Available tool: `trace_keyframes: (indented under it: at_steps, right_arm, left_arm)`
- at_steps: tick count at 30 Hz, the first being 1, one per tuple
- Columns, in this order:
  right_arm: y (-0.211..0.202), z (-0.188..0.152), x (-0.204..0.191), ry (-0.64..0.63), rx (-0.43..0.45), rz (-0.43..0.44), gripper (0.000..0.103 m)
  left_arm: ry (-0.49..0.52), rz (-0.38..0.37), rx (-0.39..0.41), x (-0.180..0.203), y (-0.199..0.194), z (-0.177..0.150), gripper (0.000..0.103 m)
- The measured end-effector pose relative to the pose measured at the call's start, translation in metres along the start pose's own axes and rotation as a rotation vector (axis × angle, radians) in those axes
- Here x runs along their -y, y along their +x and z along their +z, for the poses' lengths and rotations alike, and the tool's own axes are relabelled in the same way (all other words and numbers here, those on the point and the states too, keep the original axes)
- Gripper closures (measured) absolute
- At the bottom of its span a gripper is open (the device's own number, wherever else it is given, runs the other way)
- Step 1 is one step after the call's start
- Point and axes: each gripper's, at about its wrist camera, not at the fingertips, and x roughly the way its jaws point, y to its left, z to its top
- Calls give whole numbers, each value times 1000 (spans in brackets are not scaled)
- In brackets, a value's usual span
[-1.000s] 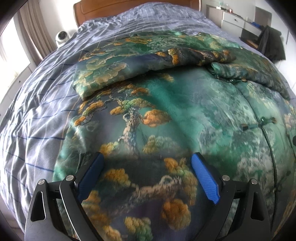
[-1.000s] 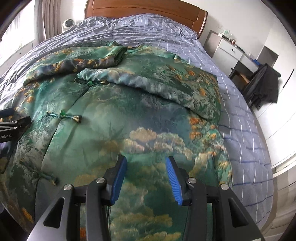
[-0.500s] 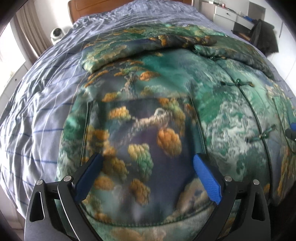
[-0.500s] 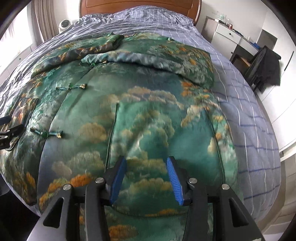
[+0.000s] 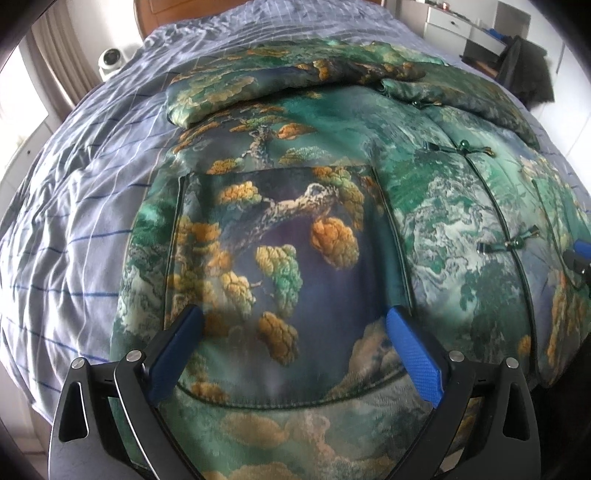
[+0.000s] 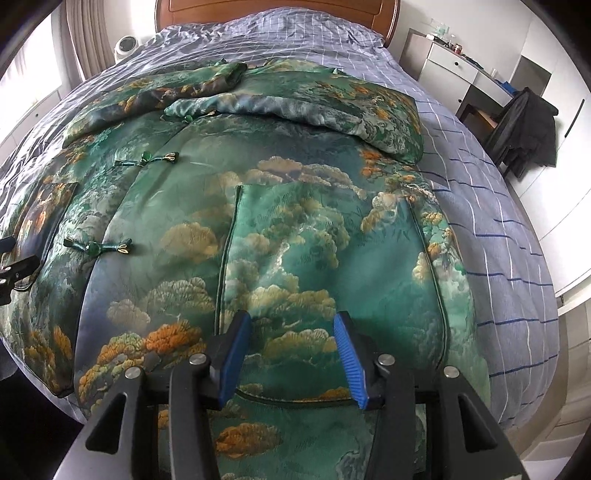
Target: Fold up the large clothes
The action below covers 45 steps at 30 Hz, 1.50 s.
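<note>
Over the near hem of the jacket, both open, empty claws risk pinching only slippery top fabric, dragging folded sleeves askew.

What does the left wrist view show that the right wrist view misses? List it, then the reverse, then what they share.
Only the left wrist view: the left gripper with its jaws wide apart over the dark tree-print pocket.

Only the right wrist view: the right gripper, jaws narrower and empty, over the cloud-print pocket, and the full wooden headboard.

Both: the green printed jacket with sleeves folded across its top, the checked bedsheet, and the dark garment on the chair.
</note>
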Motion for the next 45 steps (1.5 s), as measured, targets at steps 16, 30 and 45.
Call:
trace_keyframes:
  at_steps: [16, 30, 45]
  right_arm:
    - [-2, -4, 0, 1, 2, 0, 55]
    - [-30, -3, 22, 26, 52, -14, 55]
    - [-13, -28, 141, 223, -46, 95, 38]
  left_arm:
    - [7, -45, -31, 5, -15, -10, 4]
    - [-39, -61, 14, -25, -48, -11, 4]
    - [-332, -203, -85, -121, -8, -30, 4]
